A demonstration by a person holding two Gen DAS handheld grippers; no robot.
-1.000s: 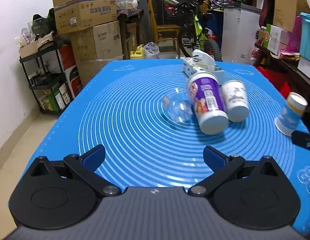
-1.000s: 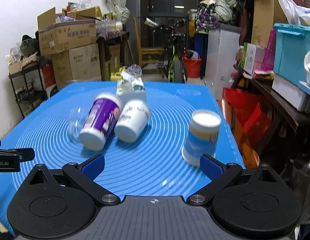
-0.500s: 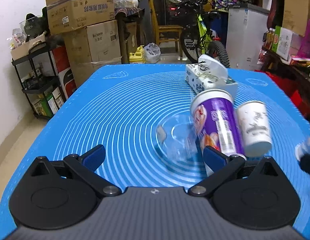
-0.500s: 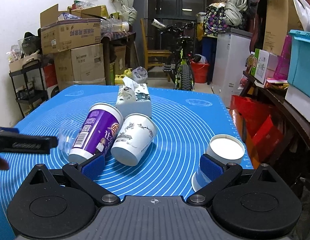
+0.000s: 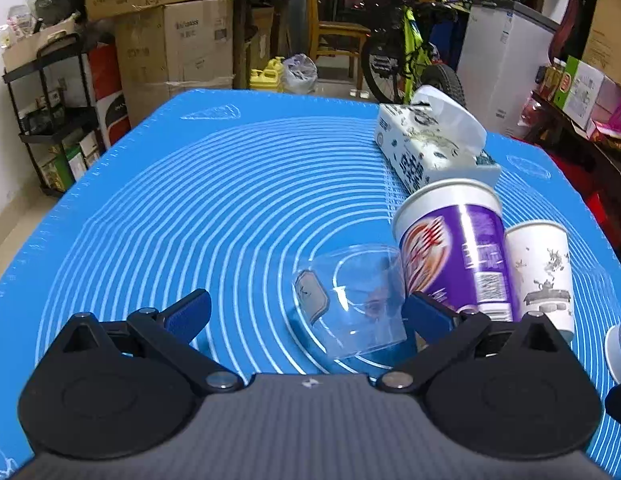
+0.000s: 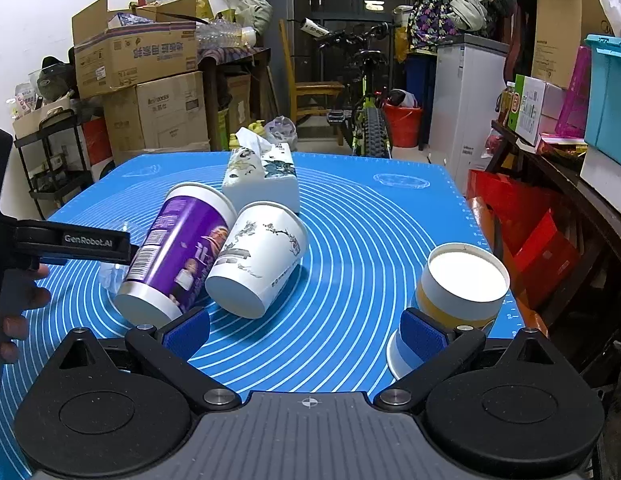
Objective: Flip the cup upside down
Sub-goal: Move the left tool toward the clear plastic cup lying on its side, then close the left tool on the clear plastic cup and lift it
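Observation:
A clear plastic cup lies on its side on the blue mat. It sits between the fingers of my open left gripper, close to the right finger. A purple cup and a white printed cup lie on their sides just right of it; both show in the right wrist view, purple and white. My right gripper is open and empty. A blue, white and yellow cup stands upside down by its right finger.
A tissue box lies behind the cups, also in the right wrist view. The left gripper's finger reaches in from the left there. Boxes, shelves, a bicycle and a chair stand beyond the table's edges.
My left gripper has moved forward and right, so the clear cup now lies between its fingers. My right gripper has moved closer to the upside-down cup.

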